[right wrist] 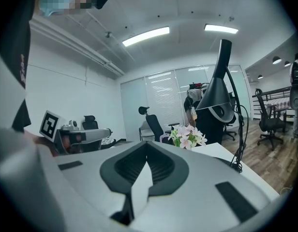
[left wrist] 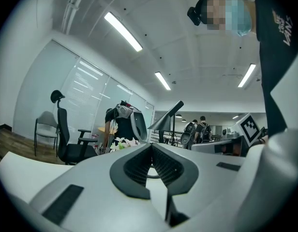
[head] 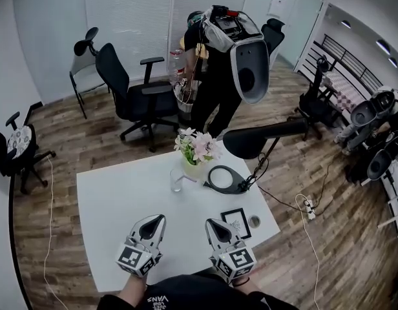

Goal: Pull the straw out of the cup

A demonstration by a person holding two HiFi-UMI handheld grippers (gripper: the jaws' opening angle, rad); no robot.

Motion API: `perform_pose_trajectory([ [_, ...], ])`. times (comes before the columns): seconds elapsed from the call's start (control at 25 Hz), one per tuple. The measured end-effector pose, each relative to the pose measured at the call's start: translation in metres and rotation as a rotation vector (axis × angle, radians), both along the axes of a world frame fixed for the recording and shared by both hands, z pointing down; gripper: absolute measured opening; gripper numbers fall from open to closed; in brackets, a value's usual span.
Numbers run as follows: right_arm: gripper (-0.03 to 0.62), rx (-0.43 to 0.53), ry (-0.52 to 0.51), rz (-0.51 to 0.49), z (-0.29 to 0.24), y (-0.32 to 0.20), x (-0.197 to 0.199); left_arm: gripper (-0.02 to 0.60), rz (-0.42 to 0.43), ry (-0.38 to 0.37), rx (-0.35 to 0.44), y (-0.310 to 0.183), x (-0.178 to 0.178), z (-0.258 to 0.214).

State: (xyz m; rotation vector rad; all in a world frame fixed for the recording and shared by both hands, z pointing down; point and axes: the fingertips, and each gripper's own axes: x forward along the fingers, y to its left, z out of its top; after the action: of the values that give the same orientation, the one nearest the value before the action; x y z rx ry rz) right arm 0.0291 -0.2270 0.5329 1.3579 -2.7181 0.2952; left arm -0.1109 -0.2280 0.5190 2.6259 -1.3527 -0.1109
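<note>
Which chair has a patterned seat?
The chair at the far left edge of the head view; the others have plain black or grey seats.

We see a smooth matt white table (head: 115, 205) on a wood-plank floor (head: 315, 257), a clear glossy cup (head: 176, 181), a matt black lamp (head: 251, 141), and the left gripper (head: 161, 217) and right gripper (head: 208, 222) shelled in smooth grey plastic with ribbed dark pads (left wrist: 137, 166).

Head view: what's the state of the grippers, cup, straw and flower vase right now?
left gripper, shut, empty, over the table.
right gripper, shut, empty, over the table.
cup, upright, apart from both grippers.
straw, too small to make out.
flower vase, upright beside the cup.
</note>
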Motion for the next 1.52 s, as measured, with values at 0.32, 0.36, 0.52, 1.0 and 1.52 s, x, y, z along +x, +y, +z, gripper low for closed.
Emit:
perform_pose_trajectory([
  [0.32,0.017,-0.013,0.0,-0.062,-0.001,-0.028,0.004,0.011,-0.032,-0.065,0.008,-0.032,0.018,-0.002],
  [0.36,0.017,-0.014,0.0,-0.072,-0.002,-0.03,0.004,0.011,-0.034,-0.069,0.011,-0.036,0.021,-0.002],
  [0.52,0.017,-0.008,0.0,-0.109,-0.003,-0.04,0.003,0.011,-0.042,-0.091,0.027,-0.05,0.028,-0.005],
  [1.0,0.017,-0.016,-0.001,-0.148,-0.004,-0.054,0.016,0.012,-0.081,-0.126,0.034,-0.082,0.04,-0.005],
  [1.52,0.017,-0.028,-0.001,-0.127,0.0,-0.064,0.024,0.081,-0.043,-0.22,-0.024,-0.126,0.053,0.032],
])
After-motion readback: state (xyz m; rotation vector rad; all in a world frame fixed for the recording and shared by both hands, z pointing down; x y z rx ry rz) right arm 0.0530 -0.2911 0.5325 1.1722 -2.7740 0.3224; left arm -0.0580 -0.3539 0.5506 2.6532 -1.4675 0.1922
